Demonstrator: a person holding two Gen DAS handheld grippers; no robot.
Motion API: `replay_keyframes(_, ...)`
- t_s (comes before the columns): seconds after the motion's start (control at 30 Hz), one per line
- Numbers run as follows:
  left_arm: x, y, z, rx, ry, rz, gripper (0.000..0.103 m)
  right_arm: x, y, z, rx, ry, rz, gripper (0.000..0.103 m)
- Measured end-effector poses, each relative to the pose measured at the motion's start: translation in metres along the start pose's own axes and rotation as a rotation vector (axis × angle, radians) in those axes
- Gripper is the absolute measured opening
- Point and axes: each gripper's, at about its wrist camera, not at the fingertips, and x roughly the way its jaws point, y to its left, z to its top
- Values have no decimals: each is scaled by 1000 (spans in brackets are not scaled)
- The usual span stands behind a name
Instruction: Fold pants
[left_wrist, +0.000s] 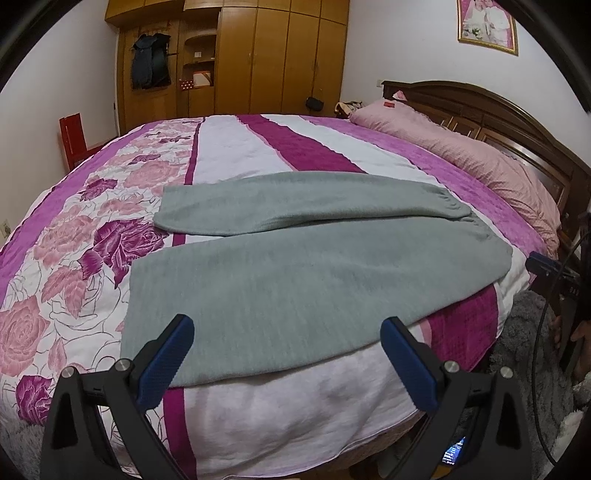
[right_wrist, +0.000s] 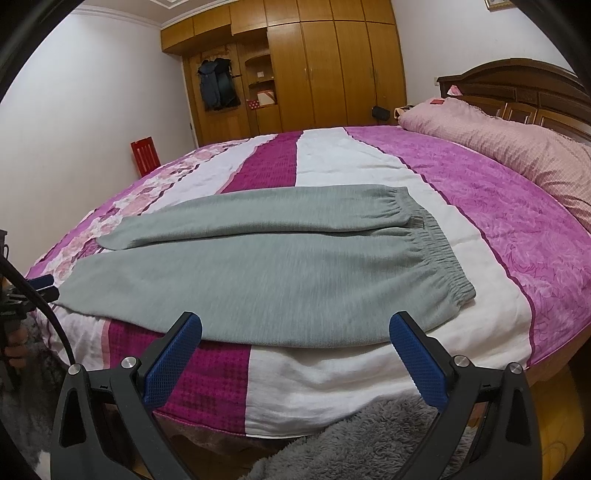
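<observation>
Clearly my left gripper (left_wrist: 286, 332) and right gripper (right_wrist: 295, 328) gape wide, hovering before the flat grey pants (right_wrist: 258, 266) to grasp their near edge

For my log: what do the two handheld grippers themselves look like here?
Both match: the left gripper and right gripper have black angular frames with silver round bolts, and fingers faced with blue textured pads. A black cable trails from the right one.

1. No text, label, brand or number can be read in either view.
2. The small lit screen (left_wrist: 455, 452) below the left gripper shows lines too small to read.
</observation>
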Motion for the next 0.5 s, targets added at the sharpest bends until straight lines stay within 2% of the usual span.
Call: replay_keyframes(0.5, -2, -3, -1, 12, -7, -4, 103, -2, -4, 0, 28, -7, 10, 101)
